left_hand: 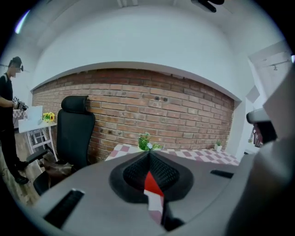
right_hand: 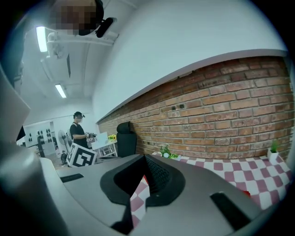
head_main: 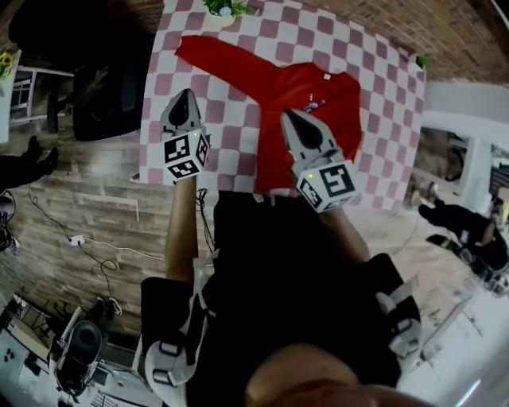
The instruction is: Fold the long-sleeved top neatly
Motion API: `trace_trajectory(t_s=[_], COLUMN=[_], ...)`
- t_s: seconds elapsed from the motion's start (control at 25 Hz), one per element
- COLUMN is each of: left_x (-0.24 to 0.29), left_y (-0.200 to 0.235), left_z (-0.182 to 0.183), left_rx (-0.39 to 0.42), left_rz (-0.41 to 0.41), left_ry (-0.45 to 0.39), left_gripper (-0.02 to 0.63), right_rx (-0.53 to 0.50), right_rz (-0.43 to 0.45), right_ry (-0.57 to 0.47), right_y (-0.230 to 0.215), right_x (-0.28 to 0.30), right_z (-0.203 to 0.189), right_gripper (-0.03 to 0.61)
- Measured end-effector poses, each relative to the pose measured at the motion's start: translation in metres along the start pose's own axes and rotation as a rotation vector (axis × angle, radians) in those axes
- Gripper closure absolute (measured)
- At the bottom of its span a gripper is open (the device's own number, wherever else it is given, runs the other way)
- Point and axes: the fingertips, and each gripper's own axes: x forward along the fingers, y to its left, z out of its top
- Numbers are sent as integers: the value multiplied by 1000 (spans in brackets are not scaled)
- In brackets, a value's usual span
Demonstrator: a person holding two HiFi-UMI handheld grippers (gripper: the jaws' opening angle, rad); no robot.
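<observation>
Here, the red top point(head_main: 310, 99) lay spread flat on the desk point(head_main: 390, 79), whose surface showed pink-and-white checks. The body of the top occupied the middle of the desk, with its hem toward the near edge. One sleeve point(head_main: 211, 54) ran out straight toward the far left corner, where a plant point(head_main: 225, 8) stood at the far edge. In the head view, the left gripper point(head_main: 183, 95) was over bare checks just left of the top, apart from the fabric. The right gripper point(head_main: 289, 115) was over the lower body of the top. The jaws of the left gripper were pressed together with nothing between them; a sliver of red fabric and checks showed below the tips in the left gripper view. The jaws of the right gripper were likewise pressed together and empty, with only checks showing below them in the right gripper view. Both gripper views looked nearly level across the desk toward a brick wall point(left_hand: 161, 113). A black chair point(left_hand: 73, 131) stood left of the desk against that wall. A person point(left_hand: 7, 124) stood farther left beside a small white table. A second, smaller plant point(right_hand: 273, 150) stood at the far right corner of the desk.
</observation>
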Motion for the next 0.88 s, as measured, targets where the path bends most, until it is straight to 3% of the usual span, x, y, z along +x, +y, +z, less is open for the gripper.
trace_trajectory(t_s=[0.16,0.48,0.6,0.88], left_x=[54,146,174,218], left_y=[34,94,107,133], left_z=[-11,-68,-93,-123], left_rx=[-26,-107,-127,-150], left_rz=[-22,-35,-40,-5], left_ry=[60,221,299,372], left_gripper=[612,605,502,501], right_rx=[-10,-22,-29,-6], right_rz=[-30,-62,-69,-95], right_ry=[0,44,60,97], right_y=[6,11,12,7], right_x=[28,72,87,105], right_z=[16,14,13,5], right_gripper=[571,571,571,571])
